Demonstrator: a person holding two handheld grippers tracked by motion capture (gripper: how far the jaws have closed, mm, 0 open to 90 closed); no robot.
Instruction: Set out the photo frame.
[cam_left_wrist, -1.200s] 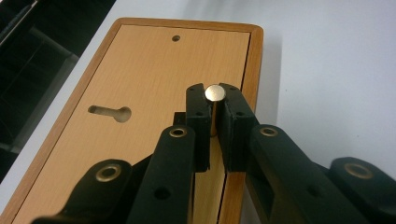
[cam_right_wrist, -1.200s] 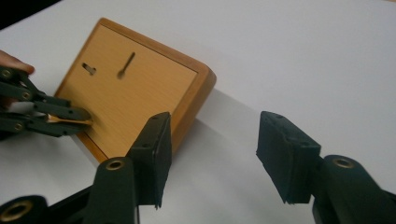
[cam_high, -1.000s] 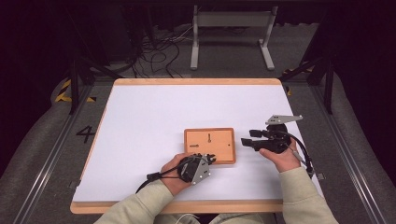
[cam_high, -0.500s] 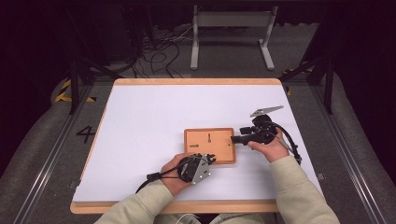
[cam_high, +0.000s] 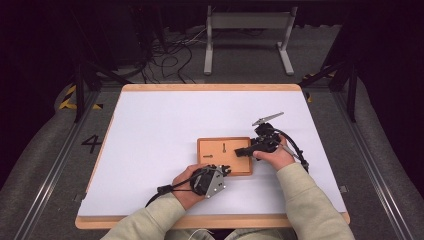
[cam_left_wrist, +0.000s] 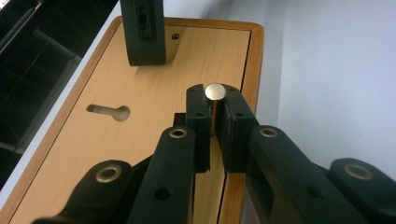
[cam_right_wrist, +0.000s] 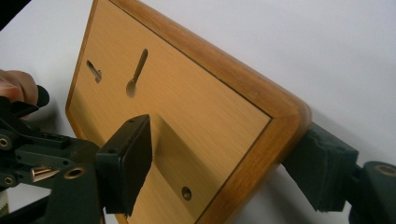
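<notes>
A small wooden board (cam_high: 216, 165) with two keyhole slots (cam_right_wrist: 136, 74) lies on the white table. My left gripper (cam_high: 226, 171) sits at the board's near edge, shut on a short brass pin (cam_left_wrist: 215, 92) held upright between its pads. My right gripper (cam_high: 239, 151) reaches in from the board's right edge. In the right gripper view it (cam_right_wrist: 229, 158) straddles a rounded corner of the board (cam_right_wrist: 196, 116): one pad hovers over the top face, the other stands off the outer edge. Its jaws have just been opening and stand open around that corner.
The white table top (cam_high: 165, 125) has a wooden rim and free room left of and behind the board. A metal stand (cam_high: 247, 22) and loose cables (cam_high: 170, 55) lie on the floor beyond it. A cable trails from each gripper.
My right gripper has moved left and down to the board's right edge, and its jaws stand wider. The left gripper with the pin has stayed put.
</notes>
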